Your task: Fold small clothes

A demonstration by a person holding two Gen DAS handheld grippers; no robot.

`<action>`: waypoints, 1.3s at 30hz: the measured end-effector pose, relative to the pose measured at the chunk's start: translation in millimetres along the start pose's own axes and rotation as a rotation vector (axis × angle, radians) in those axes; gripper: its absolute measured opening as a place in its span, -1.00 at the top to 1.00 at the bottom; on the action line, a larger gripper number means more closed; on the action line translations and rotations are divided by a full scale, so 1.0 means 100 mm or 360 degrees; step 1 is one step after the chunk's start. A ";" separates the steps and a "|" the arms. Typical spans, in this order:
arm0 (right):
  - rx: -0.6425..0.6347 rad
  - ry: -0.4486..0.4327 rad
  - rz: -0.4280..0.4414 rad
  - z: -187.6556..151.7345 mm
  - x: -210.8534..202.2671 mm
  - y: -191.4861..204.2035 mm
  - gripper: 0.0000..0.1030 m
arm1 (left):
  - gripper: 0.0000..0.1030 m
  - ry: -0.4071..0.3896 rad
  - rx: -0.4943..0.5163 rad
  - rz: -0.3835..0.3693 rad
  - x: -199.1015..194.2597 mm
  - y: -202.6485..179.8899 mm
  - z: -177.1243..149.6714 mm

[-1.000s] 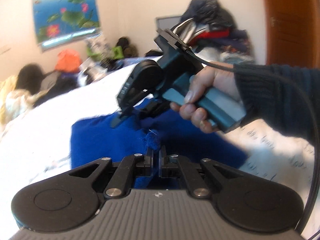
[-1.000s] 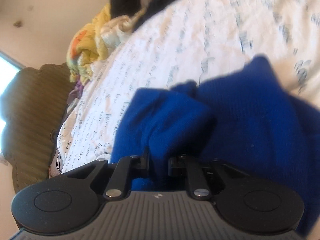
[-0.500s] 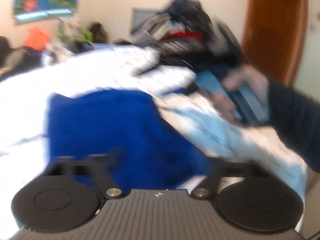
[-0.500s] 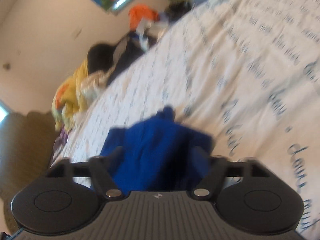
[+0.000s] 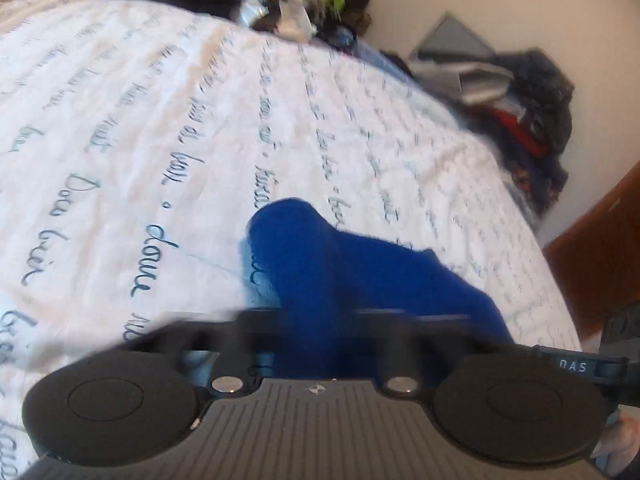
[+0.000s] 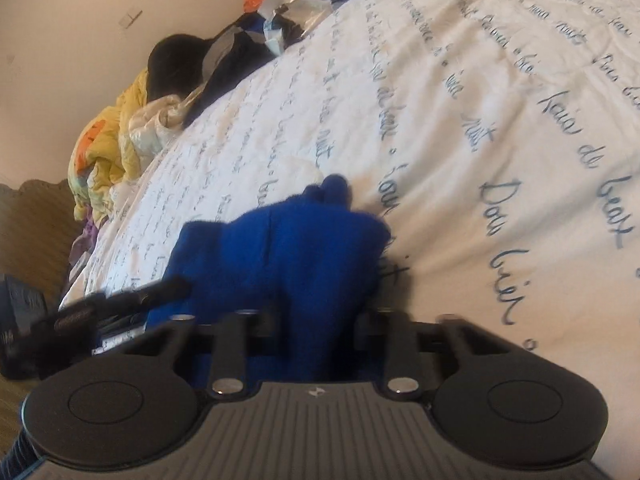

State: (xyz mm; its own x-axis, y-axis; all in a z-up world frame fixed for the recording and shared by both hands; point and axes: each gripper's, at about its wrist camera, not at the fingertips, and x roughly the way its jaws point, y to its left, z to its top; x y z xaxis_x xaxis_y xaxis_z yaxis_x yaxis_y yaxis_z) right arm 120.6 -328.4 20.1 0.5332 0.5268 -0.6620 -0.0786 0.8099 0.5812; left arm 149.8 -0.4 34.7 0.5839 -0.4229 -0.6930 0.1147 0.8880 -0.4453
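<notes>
- Landmark: white bedspread (image 5: 132, 128) with blue script. The blue garment (image 5: 332, 280) sits bunched on it, just ahead of both grippers.
- Left gripper (image 5: 316, 320): a second ago its jaws were pressed together on a tuft of the blue cloth; now the fingers read as wide apart with cloth lying between them. Motion blur smears the tips, so I cannot tell whether anything is pinched.
- Right gripper (image 6: 316, 320): jaws spread, garment (image 6: 280, 248) heaped in the gap, not clamped as far as I can see (it was pinching a fold a second ago).
- Change: the garment has gone from a wide flat spread to a compact lump on the bedspread; the left gripper's body (image 6: 76, 320) now shows just left of the cloth.
- Judgement: a fold has probably just been laid and released. The heap looks lumpy, so flattening or one more fold likely remains.
- Clothes pile (image 6: 116, 148) lies at the bedspread's far edge, well apart.
</notes>
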 end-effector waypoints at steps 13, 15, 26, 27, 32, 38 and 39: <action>0.0013 -0.0013 0.0096 0.26 0.34 0.67 -0.37 | -0.37 -0.0201 0.0293 0.0282 -0.85 0.23 0.26; -0.0086 0.0004 0.0143 0.09 0.17 0.68 -0.37 | -0.77 -0.0183 0.0237 0.0178 -1.04 0.37 -0.07; -0.0293 0.0249 0.0030 -0.64 -0.02 0.73 0.78 | 0.79 0.0053 0.0076 0.0084 -1.19 0.42 -0.90; -0.0295 0.0238 0.0039 -0.65 -0.07 0.74 0.78 | 0.76 0.0043 0.0137 0.0102 -1.24 0.41 -0.91; -0.0158 0.0225 0.0083 -0.67 -0.15 0.58 0.41 | -0.09 -0.0109 0.0462 0.0280 -1.49 0.26 -1.06; 0.0033 -0.0063 0.0259 0.03 -0.16 0.66 -0.49 | -0.65 -0.0288 0.0685 0.0131 -1.42 -0.21 -1.04; 0.0051 -0.0031 0.0226 0.16 -0.03 0.69 -0.49 | -0.65 -0.0263 0.0698 0.0110 -1.32 -0.24 -1.04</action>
State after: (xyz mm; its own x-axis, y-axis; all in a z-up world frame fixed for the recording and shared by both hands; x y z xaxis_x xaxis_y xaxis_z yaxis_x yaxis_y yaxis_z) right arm 127.3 -278.1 69.5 0.5347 0.6302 -0.5629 -0.1276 0.7188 0.6835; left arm -13.7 15.1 77.3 0.7182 -0.3571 -0.5972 0.3788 0.9206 -0.0948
